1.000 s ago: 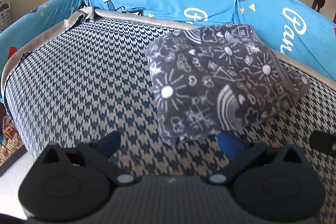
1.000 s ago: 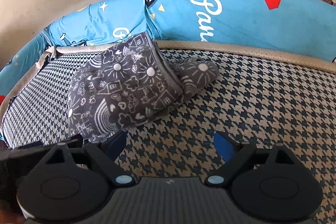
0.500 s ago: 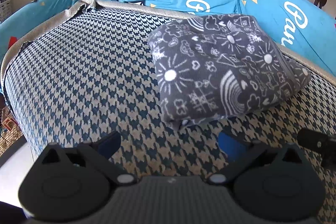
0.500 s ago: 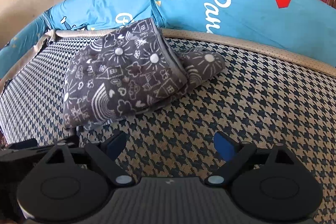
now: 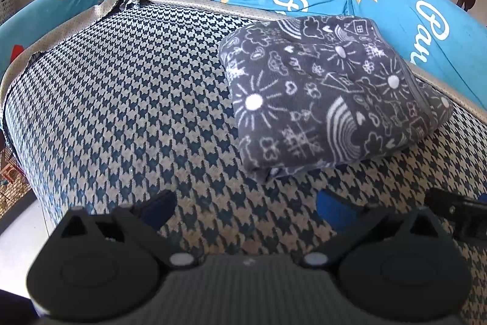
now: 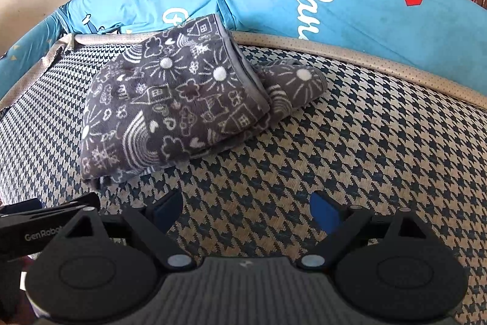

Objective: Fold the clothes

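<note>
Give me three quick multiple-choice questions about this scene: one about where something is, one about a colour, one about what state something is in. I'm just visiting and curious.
1. Where does the grey doodle-print garment lie?
A. On the houndstooth cushion, near the blue backrest
B. On the floor
C. Between the right gripper's fingers

2. What colour are the pads on the gripper fingers?
A. Red
B. Blue
C. Yellow

3. What state is the garment in?
A. Spread flat
B. Hanging
C. Folded into a compact bundle

Answers: 1 A, it rests on the checked seat by the backrest. 2 B, both views show blue pads. 3 C, its layers are stacked, with both the left gripper and the right gripper open and off it.
</note>
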Demonstrator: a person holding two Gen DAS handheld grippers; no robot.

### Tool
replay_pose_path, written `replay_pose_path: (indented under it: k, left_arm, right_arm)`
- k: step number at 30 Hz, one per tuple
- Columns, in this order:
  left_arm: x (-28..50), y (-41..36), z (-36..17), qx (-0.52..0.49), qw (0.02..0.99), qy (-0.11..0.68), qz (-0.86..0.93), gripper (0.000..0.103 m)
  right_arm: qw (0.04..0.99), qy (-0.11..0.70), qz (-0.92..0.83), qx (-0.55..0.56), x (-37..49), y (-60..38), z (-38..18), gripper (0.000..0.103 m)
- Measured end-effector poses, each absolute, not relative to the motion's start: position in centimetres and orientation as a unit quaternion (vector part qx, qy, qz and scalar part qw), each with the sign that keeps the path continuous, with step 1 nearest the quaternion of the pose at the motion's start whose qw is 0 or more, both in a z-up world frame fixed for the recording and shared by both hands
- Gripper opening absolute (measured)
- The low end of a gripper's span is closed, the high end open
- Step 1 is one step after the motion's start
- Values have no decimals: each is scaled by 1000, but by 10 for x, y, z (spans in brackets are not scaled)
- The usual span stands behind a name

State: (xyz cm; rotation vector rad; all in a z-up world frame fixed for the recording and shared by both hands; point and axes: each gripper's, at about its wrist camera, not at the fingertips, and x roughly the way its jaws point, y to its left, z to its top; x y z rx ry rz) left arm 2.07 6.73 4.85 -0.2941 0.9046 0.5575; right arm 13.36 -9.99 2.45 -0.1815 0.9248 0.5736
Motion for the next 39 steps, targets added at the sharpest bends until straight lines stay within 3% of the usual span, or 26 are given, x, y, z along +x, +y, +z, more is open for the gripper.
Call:
replay_pose_path:
  k: [39]
  left_arm:
    - [17, 65, 50, -133, 854, 426, 268, 103]
  right_arm:
    - [850, 438, 277, -98, 129, -95, 25, 91]
